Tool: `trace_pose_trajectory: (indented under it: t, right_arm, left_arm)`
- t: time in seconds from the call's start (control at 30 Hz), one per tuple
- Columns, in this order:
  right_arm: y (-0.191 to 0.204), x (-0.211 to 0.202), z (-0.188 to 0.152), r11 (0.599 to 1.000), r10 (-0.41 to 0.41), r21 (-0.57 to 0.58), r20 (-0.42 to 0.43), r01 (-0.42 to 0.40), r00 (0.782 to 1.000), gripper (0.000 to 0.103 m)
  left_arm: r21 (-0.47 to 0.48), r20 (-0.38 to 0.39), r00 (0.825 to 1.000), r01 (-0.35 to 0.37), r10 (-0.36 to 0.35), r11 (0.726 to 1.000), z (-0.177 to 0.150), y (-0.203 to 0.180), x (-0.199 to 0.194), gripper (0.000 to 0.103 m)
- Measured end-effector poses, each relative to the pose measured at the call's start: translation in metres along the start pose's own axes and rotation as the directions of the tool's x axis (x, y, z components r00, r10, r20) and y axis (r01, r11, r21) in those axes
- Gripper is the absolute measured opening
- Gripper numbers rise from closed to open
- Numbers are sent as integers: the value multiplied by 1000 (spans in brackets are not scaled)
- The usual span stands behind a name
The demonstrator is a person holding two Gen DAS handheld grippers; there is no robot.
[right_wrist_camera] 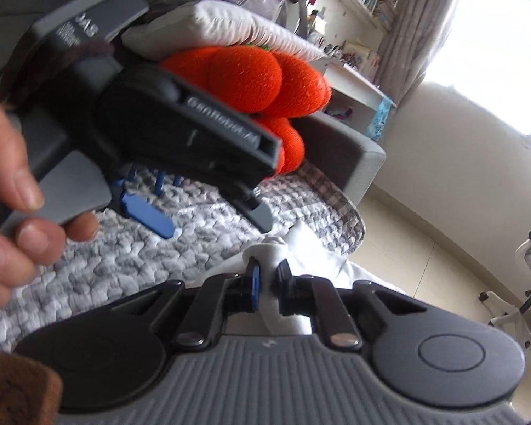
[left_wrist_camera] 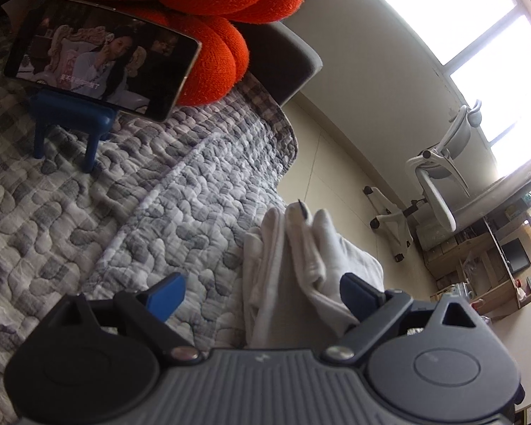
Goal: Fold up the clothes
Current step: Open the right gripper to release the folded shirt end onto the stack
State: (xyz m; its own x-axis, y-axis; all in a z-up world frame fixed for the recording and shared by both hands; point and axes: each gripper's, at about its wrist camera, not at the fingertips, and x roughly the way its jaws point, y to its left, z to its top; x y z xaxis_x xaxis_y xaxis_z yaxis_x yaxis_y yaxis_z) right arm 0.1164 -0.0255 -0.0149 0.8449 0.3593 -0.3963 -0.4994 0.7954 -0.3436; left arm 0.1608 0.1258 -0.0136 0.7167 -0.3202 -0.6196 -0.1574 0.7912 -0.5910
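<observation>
The right gripper [right_wrist_camera: 269,279] pinches a bunched fold of the white garment [right_wrist_camera: 301,248] between nearly closed blue pads, the cloth lying at the edge of a bed covered with a grey-and-white quilt [left_wrist_camera: 159,184]. The left gripper [left_wrist_camera: 262,292], gripped by a person's hand [right_wrist_camera: 14,209], hangs with jaws spread wide and empty over the same white garment [left_wrist_camera: 293,265] near the bed's edge. A phone [left_wrist_camera: 99,58] on a blue stand [left_wrist_camera: 70,120] leans against an orange cushion [left_wrist_camera: 209,28] at the bed's far end, with an office chair [left_wrist_camera: 439,184] on the floor beyond.
</observation>
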Motion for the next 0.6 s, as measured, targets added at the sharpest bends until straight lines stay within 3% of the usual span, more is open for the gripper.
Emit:
trace_pose_trajectory:
  t: [0.13, 0.23, 0.47, 0.6]
  right_arm:
    - [16, 5, 0, 997, 7, -73, -2, -7, 1000, 11]
    - [26, 16, -12, 990, 19, -135, -49, -26, 999, 11]
    - [23, 5, -8, 996, -2, -91, -1, 2, 1000, 11]
    - [33, 13, -21, 988, 36, -149, -68, -46, 997, 11]
  left_arm:
    - [-36, 6, 996, -92, 92, 995, 5, 17, -2, 95]
    - [-36, 4, 996, -92, 93, 995, 5, 19, -2, 95]
    - [-16, 6, 997, -82, 82, 997, 3, 13, 0, 95]
    - [-4, 7, 997, -74, 74, 997, 2, 10, 2, 95]
